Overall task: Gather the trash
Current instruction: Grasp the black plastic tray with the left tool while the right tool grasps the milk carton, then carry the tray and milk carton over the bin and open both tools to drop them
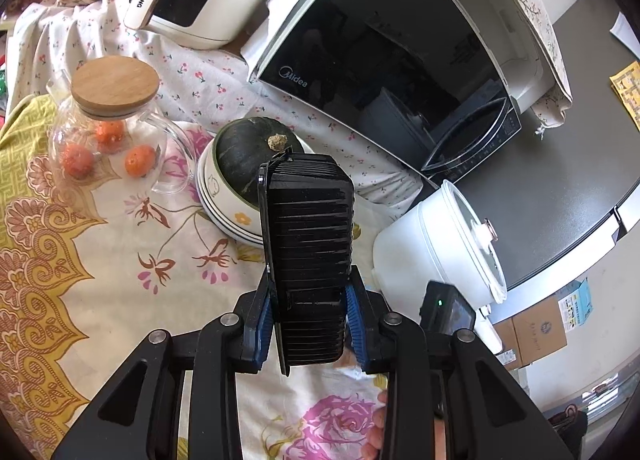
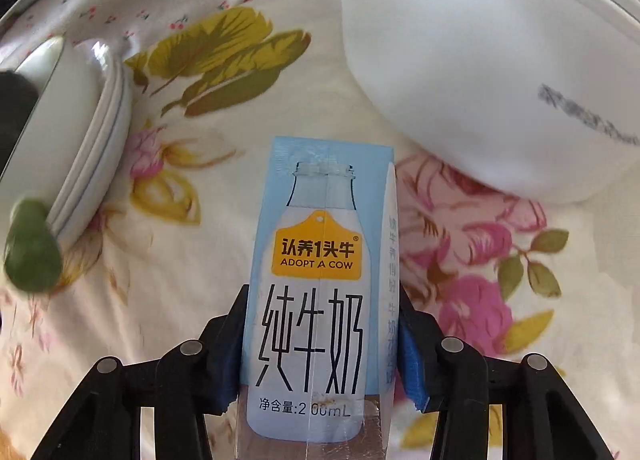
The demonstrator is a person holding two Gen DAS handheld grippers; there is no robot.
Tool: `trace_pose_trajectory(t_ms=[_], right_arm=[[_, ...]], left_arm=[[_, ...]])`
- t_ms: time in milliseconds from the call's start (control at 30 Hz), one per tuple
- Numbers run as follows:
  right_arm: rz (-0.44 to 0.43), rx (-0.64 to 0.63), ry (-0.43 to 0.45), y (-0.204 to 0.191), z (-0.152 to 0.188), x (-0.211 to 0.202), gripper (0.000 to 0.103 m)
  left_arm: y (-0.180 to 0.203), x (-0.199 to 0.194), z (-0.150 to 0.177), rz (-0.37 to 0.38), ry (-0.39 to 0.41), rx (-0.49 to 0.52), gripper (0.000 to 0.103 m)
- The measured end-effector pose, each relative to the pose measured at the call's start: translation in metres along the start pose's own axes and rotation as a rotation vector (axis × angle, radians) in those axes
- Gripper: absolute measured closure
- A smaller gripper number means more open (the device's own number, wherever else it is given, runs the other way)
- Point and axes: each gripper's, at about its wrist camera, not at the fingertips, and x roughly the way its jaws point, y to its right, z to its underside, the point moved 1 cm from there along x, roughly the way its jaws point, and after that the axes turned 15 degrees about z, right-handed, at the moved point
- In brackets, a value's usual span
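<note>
Floral tablecloth (image 2: 192,300) blurs behind milk carton (image 2: 316,300), base cut off.

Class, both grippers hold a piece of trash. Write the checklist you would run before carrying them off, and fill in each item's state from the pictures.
1. Left gripper shut on the black plastic tray: ok, both pads press its sides.
2. Right gripper shut on the milk carton: ok.
3. Tray clear of the squash in the bowls: cannot tell, they overlap in view.
4. Carton clear of the white pot: ok, a gap shows.
5. Carton empty: cannot tell.
6. Trash bin located: not ok, none in view.
</note>
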Motion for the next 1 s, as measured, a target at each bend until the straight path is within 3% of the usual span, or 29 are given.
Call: trace_pose_trajectory(t_ms=[167,300,433,533,600,733,833,1000], right_arm=[[-0.086,-0.095,-0.037,0.05,0.059,-0.017,0.049],[-0.158,-0.131,-0.088,0.098,0.116,-0.039,0.049],[-0.236,-0.089,-0.1,0.168,0.169,-0.07,0.049],[-0.308,0.035,-0.036,0.224,0.188,-0.087,0.049],[-0.296,0.117,-0.02,0.259,0.198,-0.09,0.049],[-0.285,0.203,0.026,0.312,0.212,-0.104,0.049],[-0.305,0.267,0.045,0.348,0.226,-0.117,0.049],[-0.329,0.294,0.028,0.364,0.24,-0.122,0.049]], left_arm=[[0.032,0.009,0.024,0.031,-0.059,0.005,0.069],[0.082,0.02,0.066,0.073,-0.143,0.061,0.069],[0.132,0.03,0.136,0.212,-0.276,0.082,0.069],[0.151,0.036,0.197,0.267,-0.381,0.1,0.069],[0.157,0.037,0.231,0.297,-0.442,0.093,0.069],[0.183,0.035,0.287,0.276,-0.492,0.265,0.069],[0.2,0.035,0.316,0.291,-0.537,0.343,0.069],[0.21,0.041,0.345,0.294,-0.579,0.413,0.069]])
